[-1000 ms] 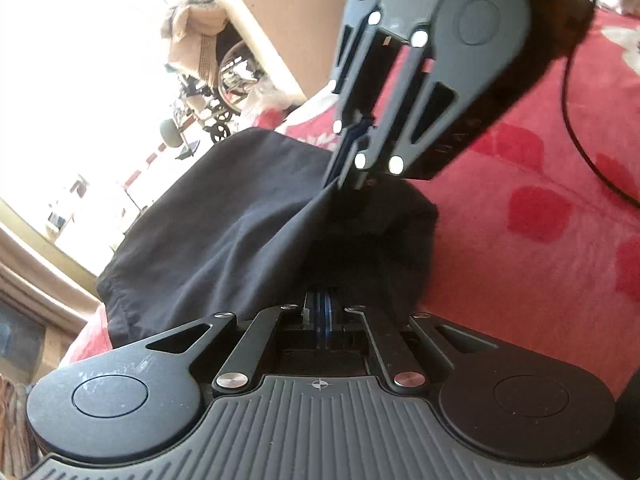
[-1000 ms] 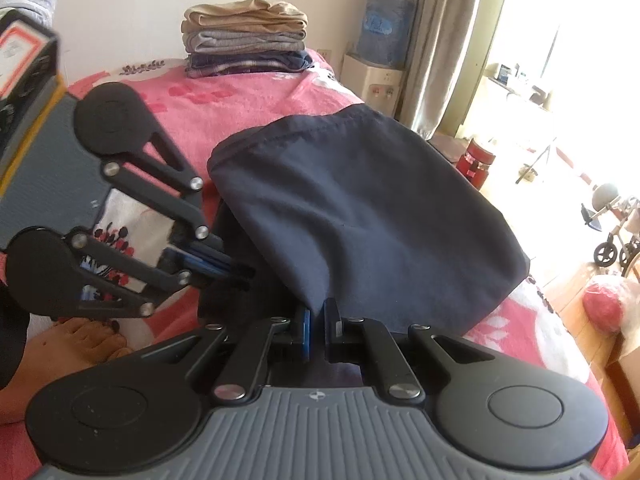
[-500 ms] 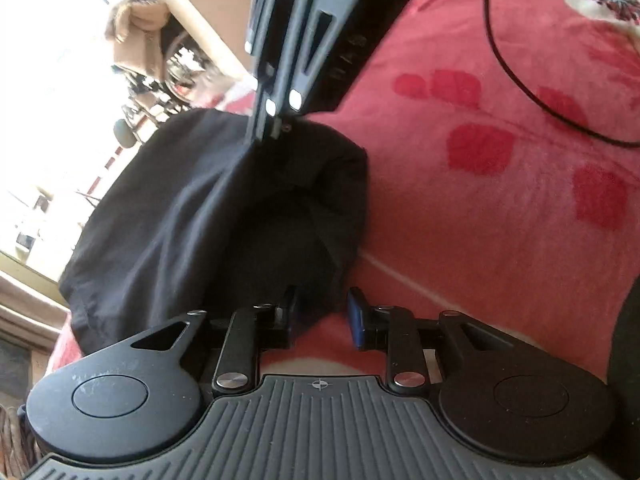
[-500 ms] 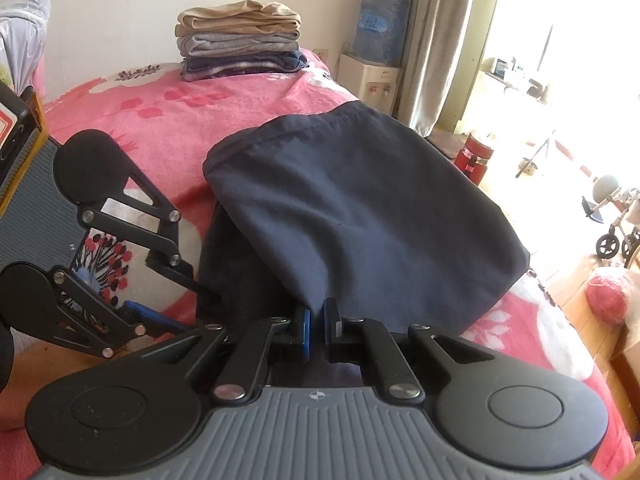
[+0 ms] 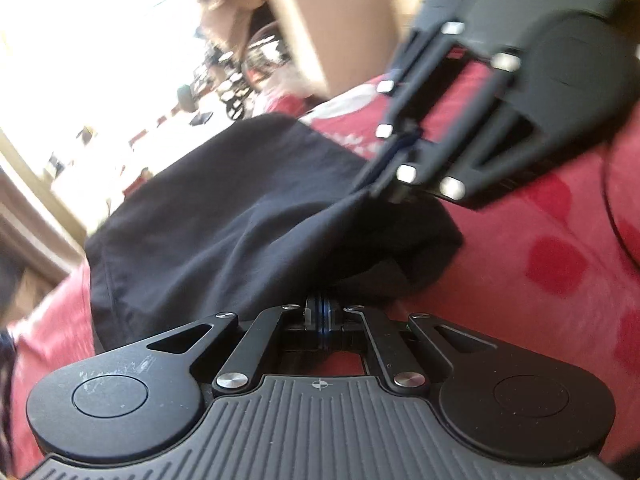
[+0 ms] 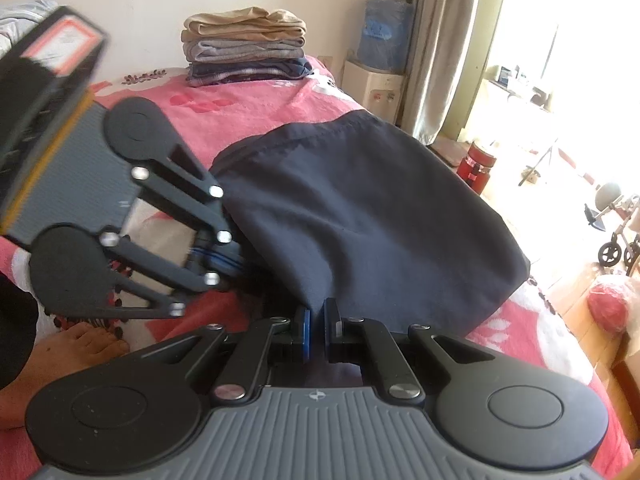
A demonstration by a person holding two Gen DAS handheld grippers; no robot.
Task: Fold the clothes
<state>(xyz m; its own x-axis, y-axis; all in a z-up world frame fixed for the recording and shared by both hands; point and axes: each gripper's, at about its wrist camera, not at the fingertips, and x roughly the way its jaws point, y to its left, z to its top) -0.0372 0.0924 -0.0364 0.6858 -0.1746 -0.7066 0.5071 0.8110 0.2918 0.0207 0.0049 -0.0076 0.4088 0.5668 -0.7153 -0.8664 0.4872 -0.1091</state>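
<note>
Left hand-held gripper [image 5: 319, 317]: jaws have just been closing and now sit pressed together, pinching the near edge of the dark garment [image 5: 240, 216]; the cloth bunches right at the blue pads.

Right hand-held gripper [image 6: 316, 322]: jaws clamped on a fold of the same garment, a narrow slot between the pads filled with cloth. From the left wrist view it reaches in above the garment, tips on the fabric, pulling up a ridge.

Garment lies spread on the bed [image 6: 256, 104], over the pink flowered blanket, its far end hanging toward the bed's window-side edge.

Beyond the garment, at the wall end of the bed: a stack of folded clothes [image 6: 244, 52]. A bare foot [image 6: 76, 348] rests on the bed beside the garment's near corner.
</note>
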